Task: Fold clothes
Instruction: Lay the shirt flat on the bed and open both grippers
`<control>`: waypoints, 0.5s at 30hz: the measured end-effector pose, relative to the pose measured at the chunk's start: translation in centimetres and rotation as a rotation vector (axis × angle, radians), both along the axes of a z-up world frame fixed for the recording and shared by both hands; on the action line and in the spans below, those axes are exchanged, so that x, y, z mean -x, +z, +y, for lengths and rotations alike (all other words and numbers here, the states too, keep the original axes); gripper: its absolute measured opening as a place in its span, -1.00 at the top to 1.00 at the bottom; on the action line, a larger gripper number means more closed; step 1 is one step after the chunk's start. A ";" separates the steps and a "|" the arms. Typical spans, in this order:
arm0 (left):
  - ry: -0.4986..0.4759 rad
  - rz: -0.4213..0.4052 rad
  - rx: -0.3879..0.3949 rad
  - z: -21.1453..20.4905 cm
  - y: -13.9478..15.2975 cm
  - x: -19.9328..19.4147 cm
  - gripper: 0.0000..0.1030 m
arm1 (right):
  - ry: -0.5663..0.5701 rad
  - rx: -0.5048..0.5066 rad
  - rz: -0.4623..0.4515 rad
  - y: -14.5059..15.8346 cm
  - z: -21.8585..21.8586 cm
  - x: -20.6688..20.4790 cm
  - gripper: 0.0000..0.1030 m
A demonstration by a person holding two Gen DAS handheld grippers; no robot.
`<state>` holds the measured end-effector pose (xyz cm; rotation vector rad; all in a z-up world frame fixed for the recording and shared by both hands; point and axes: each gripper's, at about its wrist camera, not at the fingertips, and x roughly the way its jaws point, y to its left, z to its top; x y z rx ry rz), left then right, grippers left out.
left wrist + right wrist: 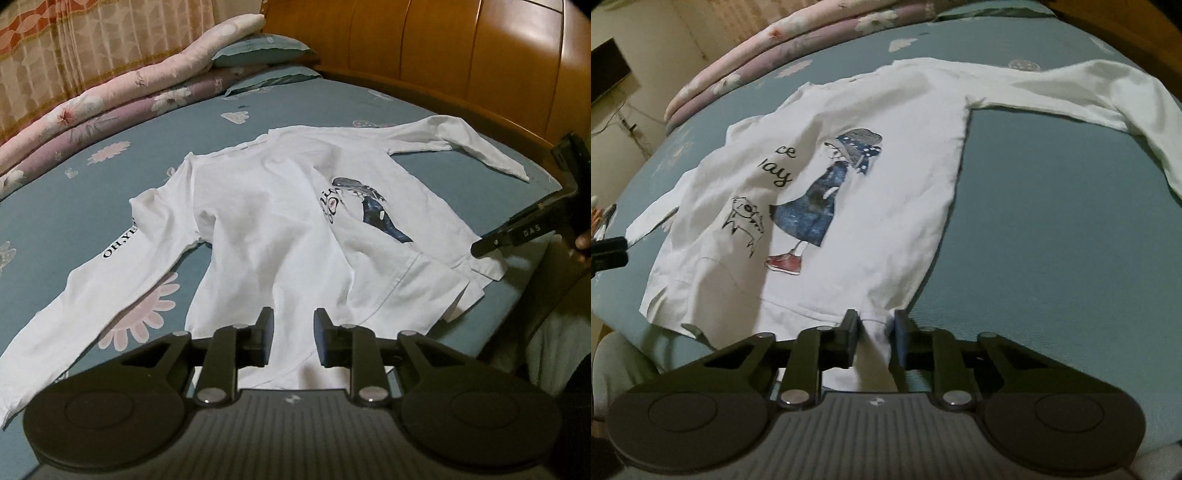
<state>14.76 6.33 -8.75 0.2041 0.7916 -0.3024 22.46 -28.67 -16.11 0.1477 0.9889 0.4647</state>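
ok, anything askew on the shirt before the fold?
Yes. The white shirt isn't flat: a diagonal fold runs over the print, hiding part of the lettering, and the hem bunches up at the right gripper.

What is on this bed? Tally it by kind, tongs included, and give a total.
white shirt: 1
teal pillows: 2, stacked
rolled quilts: 2, pink quilt on purple quilt
tongs: 2, left tongs and right tongs
Total: 7

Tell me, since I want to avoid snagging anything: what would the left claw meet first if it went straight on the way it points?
Most likely the white shirt: its hem lies right ahead of the left claw, between the fingers. Depth is hard to judge.
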 end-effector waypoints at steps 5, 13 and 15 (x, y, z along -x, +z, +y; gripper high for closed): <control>0.049 0.045 0.035 0.6 -0.3 -0.1 0.24 | 0.024 0.035 -0.024 2.3 -0.9 0.0 0.73; 0.168 0.108 0.188 3.4 -0.8 -1.4 0.21 | -0.041 0.185 0.020 2.6 -4.1 -1.4 0.70; 0.226 0.109 0.230 4.7 -1.0 -2.1 0.16 | -0.071 0.158 0.010 2.8 -4.4 -1.3 0.61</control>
